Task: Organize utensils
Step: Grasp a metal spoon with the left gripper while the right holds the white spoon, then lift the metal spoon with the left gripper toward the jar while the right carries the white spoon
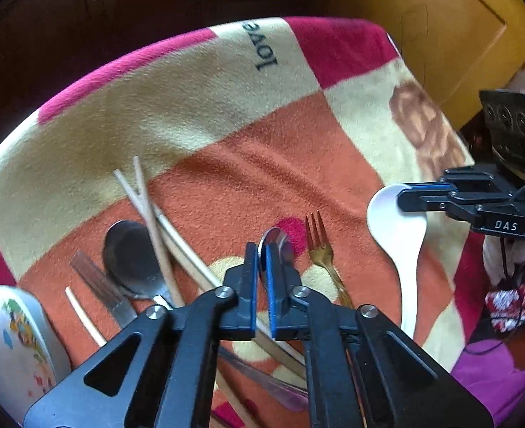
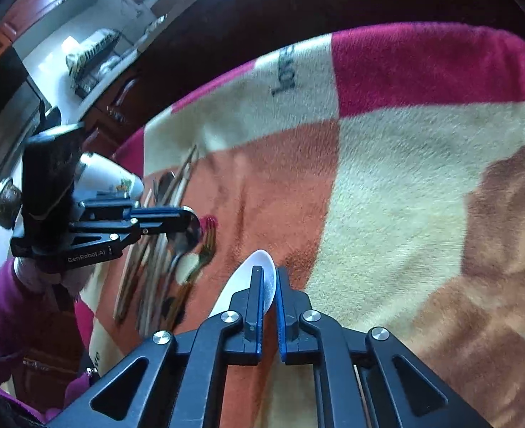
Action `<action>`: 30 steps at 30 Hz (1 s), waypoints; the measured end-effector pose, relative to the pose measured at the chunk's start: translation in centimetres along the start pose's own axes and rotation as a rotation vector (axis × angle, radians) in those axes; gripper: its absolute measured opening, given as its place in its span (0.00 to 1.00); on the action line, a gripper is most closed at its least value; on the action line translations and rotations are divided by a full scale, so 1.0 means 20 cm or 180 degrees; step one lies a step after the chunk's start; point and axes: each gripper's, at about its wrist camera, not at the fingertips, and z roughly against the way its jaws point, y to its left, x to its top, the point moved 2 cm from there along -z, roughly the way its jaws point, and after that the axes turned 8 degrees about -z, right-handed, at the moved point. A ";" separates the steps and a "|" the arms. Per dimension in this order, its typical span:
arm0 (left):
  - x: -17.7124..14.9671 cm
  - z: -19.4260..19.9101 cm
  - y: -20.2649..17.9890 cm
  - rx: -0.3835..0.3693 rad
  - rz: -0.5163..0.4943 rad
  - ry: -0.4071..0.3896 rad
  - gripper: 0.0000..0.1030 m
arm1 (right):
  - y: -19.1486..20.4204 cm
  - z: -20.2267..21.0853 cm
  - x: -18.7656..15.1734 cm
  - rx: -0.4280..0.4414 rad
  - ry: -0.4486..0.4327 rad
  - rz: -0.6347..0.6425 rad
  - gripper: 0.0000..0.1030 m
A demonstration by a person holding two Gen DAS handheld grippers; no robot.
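Note:
My left gripper (image 1: 261,253) is shut on a small metal spoon (image 1: 278,246), gripping its bowl above the blanket; it also shows in the right wrist view (image 2: 187,222). My right gripper (image 2: 268,278) is shut on a white plastic spoon (image 2: 242,283), and it shows in the left wrist view (image 1: 406,198) on the spoon's bowl (image 1: 394,228). On the blanket lie a large metal spoon (image 1: 132,256), wooden chopsticks (image 1: 155,214), a gold fork (image 1: 321,246) and a brown-handled utensil (image 1: 98,281).
A checked fleece blanket (image 1: 262,125) covers the table. A white printed cup (image 1: 16,342) stands at the lower left. A yellow wooden cabinet (image 1: 440,28) is behind on the right. A kitchen counter with dishes (image 2: 94,53) lies to the far left.

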 end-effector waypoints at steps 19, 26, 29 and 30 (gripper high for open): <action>-0.25 0.57 -0.11 0.0222 0.0382 -0.0910 0.01 | 0.30 0.36 0.00 -0.0042 -0.0653 0.0165 0.02; -0.32 0.67 -0.15 0.0249 0.0443 -0.1041 0.01 | 0.38 0.38 -0.04 -0.0081 -0.0751 0.0199 0.02; -0.34 0.68 -0.15 0.0291 0.0486 -0.1015 0.01 | 0.38 0.39 -0.05 -0.0064 -0.0806 0.0169 0.02; -0.34 0.68 -0.15 0.0298 0.0501 -0.1013 0.01 | 0.38 0.39 -0.06 -0.0053 -0.0824 0.0161 0.02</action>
